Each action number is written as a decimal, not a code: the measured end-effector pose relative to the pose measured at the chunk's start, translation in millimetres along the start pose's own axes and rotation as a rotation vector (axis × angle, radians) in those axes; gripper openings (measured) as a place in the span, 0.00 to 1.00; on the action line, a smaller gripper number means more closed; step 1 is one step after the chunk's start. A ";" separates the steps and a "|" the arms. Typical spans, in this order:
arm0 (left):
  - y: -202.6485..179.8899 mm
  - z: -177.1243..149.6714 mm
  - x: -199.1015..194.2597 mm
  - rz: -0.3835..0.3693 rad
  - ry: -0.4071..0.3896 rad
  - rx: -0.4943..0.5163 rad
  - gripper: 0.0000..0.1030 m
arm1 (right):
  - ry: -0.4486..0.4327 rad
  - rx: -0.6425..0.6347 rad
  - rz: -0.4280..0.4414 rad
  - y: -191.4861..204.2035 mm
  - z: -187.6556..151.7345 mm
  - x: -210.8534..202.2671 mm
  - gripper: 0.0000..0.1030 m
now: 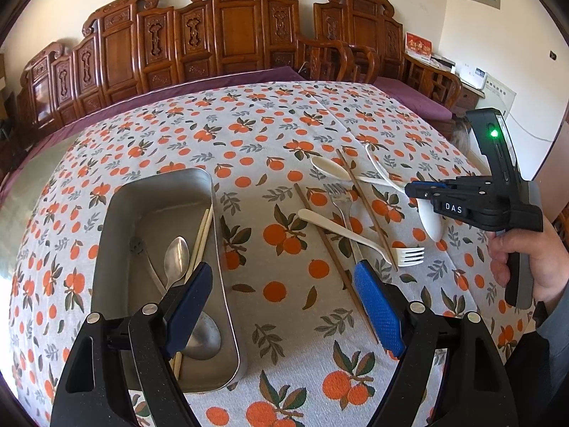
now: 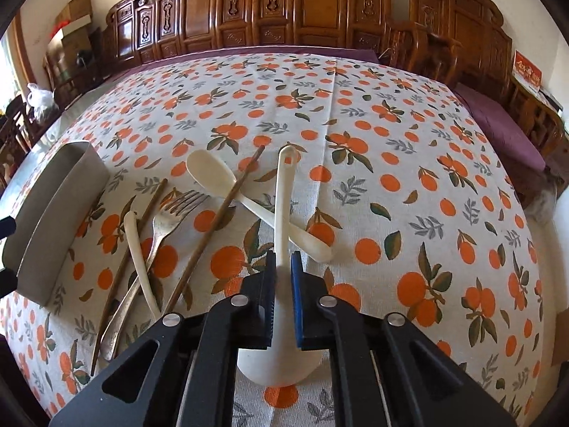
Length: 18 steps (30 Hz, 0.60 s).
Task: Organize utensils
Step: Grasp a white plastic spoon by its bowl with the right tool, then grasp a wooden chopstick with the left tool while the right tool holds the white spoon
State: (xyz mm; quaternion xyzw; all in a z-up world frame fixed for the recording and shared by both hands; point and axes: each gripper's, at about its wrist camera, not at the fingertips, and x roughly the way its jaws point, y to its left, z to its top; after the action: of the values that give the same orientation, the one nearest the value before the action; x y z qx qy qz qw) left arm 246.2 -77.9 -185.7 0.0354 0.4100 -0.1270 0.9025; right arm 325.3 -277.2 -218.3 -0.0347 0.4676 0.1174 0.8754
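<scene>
Left wrist view: nearest are the left gripper's blue-padded fingers, spread wide with nothing between them, hovering over the orange-print tablecloth. Under the left-hand finger sits the rectangular stainless steel tray, holding a metal spoon, a pair of pale wooden chopsticks along its right wall and a metal ladle-like bowl at the near end. Right of the tray, loose on the cloth: two dark brown chopsticks, a silver metal fork, a cream plastic fork with tines toward the right, and a cream plastic spoon farther back, all overlapping in a pile. At right, the right gripper held by a hand is clamped on a white plastic spoon, whose bowl hangs below the fingers. Carved wooden chairs line the far wall. Right wrist view: nearest is the right gripper, closed onto the white plastic spoon near the bowl end; the bowl sits under the fingers, the handle points away and crosses over the cream plastic spoon. To the left lie the dark brown chopsticks, silver metal fork and cream plastic fork's handle. The steel tray stands at far left, contents hidden from here.
</scene>
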 end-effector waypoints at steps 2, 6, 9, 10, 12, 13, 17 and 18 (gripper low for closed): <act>-0.9 -0.5 0.6 0.002 0.001 0.002 0.76 | 0.007 -0.016 0.005 0.8 -1.2 0.3 0.10; -2.0 -1.3 1.8 0.004 0.005 0.006 0.76 | 0.028 -0.038 -0.022 2.0 -4.0 4.0 0.15; -2.9 -1.2 2.4 0.004 0.006 0.009 0.76 | 0.045 -0.043 -0.023 1.0 -7.3 8.2 0.21; -3.2 -0.8 3.0 0.004 0.006 0.010 0.76 | 0.050 -0.043 -0.022 0.6 -8.1 9.2 0.22; -4.0 -1.4 3.3 0.004 0.007 0.013 0.76 | 0.061 -0.037 -0.021 -0.8 -9.6 13.3 0.26; -4.9 -1.7 3.1 0.004 0.007 0.014 0.76 | 0.061 -0.033 -0.018 -1.2 -9.5 14.6 0.26; -8.5 -2.8 1.4 0.002 0.006 0.021 0.76 | 0.063 -0.020 0.001 -2.2 -7.9 14.3 0.11; -9.6 -3.3 0.7 0.001 0.005 0.022 0.76 | 0.064 -0.017 0.010 -2.2 -7.3 13.4 0.11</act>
State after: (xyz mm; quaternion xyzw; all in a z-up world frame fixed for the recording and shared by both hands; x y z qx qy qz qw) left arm 241.7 -86.8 -188.0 0.0457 0.4110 -0.1308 0.9010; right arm 327.1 -278.3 -233.6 -0.0436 0.4943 0.1245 0.8592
